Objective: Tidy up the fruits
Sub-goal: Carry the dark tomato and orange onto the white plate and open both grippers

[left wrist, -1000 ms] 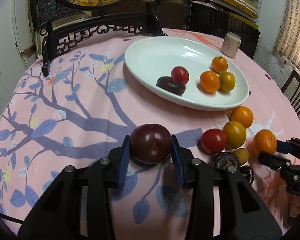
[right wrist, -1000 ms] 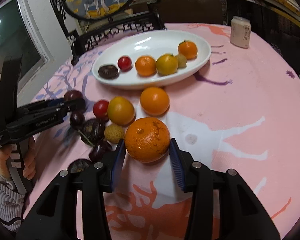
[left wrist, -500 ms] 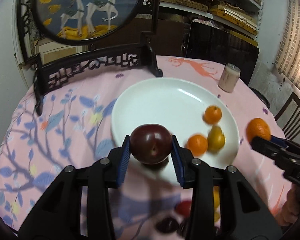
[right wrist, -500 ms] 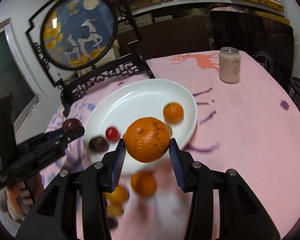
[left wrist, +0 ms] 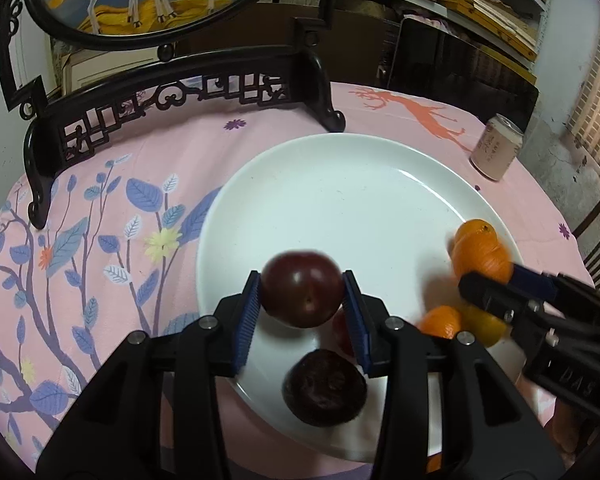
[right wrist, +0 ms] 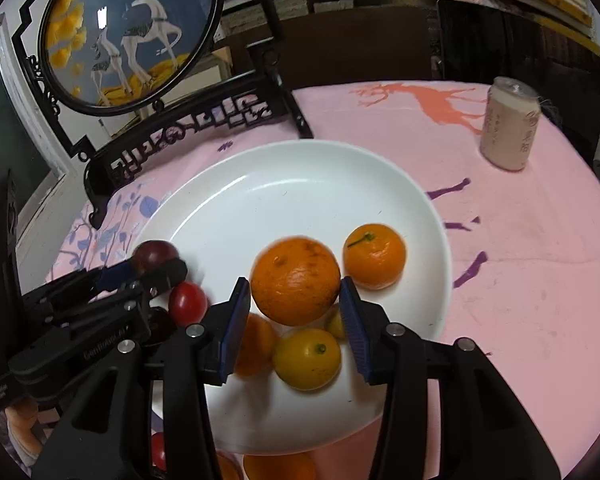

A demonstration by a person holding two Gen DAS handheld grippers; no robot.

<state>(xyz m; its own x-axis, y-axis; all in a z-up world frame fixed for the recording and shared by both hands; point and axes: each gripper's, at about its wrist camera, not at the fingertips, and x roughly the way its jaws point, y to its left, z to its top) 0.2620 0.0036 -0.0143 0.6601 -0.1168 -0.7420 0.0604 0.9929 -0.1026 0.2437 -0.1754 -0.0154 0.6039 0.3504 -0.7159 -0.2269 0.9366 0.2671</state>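
My left gripper [left wrist: 302, 306] is shut on a dark red plum [left wrist: 302, 294] and holds it over the near left part of the white plate [left wrist: 340, 200]. My right gripper [right wrist: 294, 306] is shut on a big orange [right wrist: 295, 282] and holds it over the plate's [right wrist: 280, 192] near right part. In the plate lie a dark wrinkled fruit [left wrist: 324, 392], a red tomato [right wrist: 187, 303], a small tangerine [right wrist: 374, 255], a yellow citrus [right wrist: 307, 358] and another orange [right wrist: 256, 344]. The right gripper with its orange [left wrist: 480, 254] shows in the left wrist view.
A pale drink can [right wrist: 510, 124] stands on the pink tablecloth [right wrist: 540, 260] at the back right. A black carved stand with a round deer picture [right wrist: 128, 28] stands behind the plate. More oranges [right wrist: 278, 466] and a tomato [right wrist: 158, 452] lie on the cloth before the plate.
Both grippers rose from the tablecloth with their fruit and moved forward over the plate. The plum and the orange stayed gripped throughout.
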